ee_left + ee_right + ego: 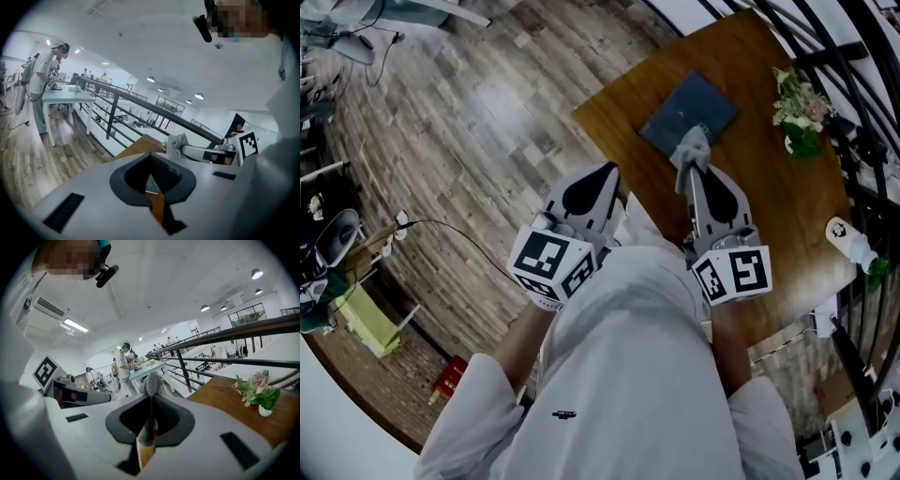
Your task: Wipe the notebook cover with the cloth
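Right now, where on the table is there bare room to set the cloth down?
Bare wood lies between the right gripper, shut on the cloth, and the white bottle, this side of the flowers. A smaller strip of table runs left of the notebook. It is tight between notebook and flowers.

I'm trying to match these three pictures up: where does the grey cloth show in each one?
Head view: the cloth lies upper middle, on the dark notebook, at the right gripper's tip.
Left gripper view: the cloth is right of centre, small, at that gripper's tip.
Right gripper view: the cloth is dead centre, pinched between the jaws.
Shared landmark: the wooden table.
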`<state>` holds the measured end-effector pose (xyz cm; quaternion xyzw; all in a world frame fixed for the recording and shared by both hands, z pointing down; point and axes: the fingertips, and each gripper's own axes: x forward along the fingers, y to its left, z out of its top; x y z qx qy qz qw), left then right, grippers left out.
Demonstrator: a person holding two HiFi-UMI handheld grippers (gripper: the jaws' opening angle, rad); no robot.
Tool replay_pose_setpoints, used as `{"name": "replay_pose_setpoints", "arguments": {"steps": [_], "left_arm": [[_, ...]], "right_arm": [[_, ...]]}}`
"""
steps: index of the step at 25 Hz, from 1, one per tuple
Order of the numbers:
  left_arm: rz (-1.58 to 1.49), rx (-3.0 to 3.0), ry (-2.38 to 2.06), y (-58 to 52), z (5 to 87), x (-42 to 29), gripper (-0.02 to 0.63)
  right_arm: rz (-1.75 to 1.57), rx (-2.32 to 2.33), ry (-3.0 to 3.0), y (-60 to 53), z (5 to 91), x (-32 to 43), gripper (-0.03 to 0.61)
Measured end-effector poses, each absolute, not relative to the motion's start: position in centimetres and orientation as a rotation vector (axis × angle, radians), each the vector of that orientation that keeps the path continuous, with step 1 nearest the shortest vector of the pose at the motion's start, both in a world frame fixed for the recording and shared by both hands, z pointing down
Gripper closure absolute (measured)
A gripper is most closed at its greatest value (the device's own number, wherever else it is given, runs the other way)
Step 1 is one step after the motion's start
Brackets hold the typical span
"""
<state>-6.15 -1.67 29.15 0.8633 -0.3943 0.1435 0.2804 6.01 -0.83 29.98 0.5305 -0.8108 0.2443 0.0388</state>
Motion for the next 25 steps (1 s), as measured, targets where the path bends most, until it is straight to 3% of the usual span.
{"name": "replay_pose_setpoints", "arguments": {"steps": [25], "left_arm": [[0.467, 2.177, -1.099, -3.8, 38.4, -6.9, 0.595]], "right_arm": [[1.191, 1.559, -2.402, -5.7, 43.1, 3.0, 0.548]]}}
